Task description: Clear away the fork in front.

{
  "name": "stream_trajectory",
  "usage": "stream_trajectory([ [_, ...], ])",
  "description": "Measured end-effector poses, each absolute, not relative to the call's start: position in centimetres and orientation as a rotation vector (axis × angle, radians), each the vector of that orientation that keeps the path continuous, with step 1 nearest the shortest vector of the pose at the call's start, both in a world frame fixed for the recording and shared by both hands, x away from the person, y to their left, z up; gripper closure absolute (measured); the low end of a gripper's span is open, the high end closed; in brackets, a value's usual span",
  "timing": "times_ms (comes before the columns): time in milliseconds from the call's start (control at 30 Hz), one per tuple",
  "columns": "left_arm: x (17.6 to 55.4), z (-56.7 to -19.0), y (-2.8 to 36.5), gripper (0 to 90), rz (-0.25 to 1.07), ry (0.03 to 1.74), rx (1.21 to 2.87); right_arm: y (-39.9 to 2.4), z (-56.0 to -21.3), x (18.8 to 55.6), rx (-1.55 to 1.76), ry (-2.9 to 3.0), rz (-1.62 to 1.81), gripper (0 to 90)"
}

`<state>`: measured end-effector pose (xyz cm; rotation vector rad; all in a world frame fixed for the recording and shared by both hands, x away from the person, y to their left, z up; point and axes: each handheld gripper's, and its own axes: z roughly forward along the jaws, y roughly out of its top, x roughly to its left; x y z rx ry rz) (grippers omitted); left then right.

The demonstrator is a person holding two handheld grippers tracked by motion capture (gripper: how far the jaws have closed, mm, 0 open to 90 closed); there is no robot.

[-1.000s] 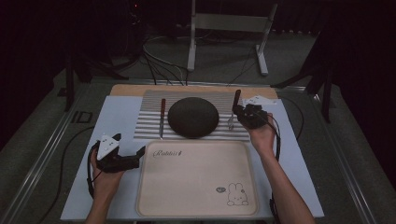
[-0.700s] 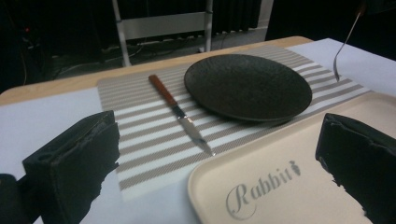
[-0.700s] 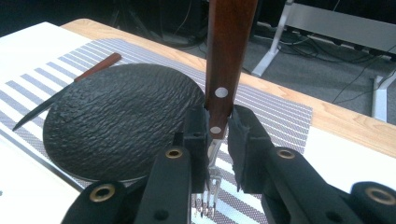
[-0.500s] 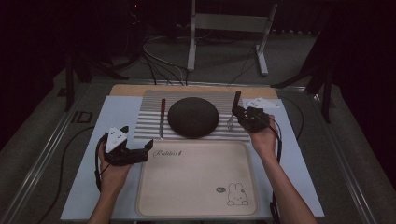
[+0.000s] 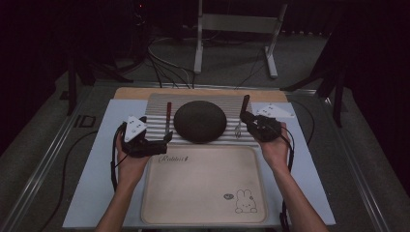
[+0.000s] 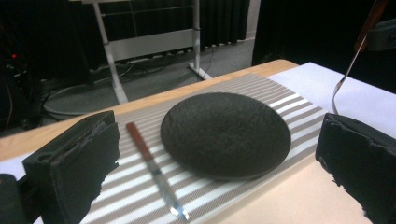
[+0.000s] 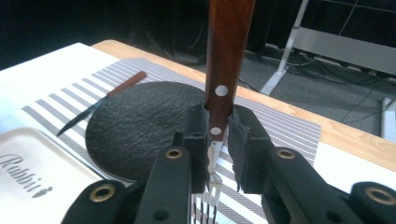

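A dark round plate lies on a striped placemat. Left of it rests a knife with a wooden handle. My right gripper is shut on a wooden-handled fork, held tilted with its tines down over the placemat right of the plate. My left gripper stands open at the placemat's front left edge, near the knife's tip, with nothing between its jaws.
A beige tray printed with a rabbit lies in front of the placemat on a white sheet. A metal stand and cables sit on the floor beyond the table's far wooden edge.
My left gripper has moved forward and to the right, from the white sheet up to the placemat's edge by the knife. The right gripper lifted the fork slightly.
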<state>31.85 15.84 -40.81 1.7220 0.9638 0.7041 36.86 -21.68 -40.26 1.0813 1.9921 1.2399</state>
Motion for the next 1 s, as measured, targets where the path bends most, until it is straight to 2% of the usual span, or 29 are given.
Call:
stream_trajectory([
  [1000, 34.2, -37.6, 7.9, 2.1, 0.66, 0.789, 1.732, -18.0, -39.8, 34.3, 0.965, 2.052, 1.328, 78.0],
])
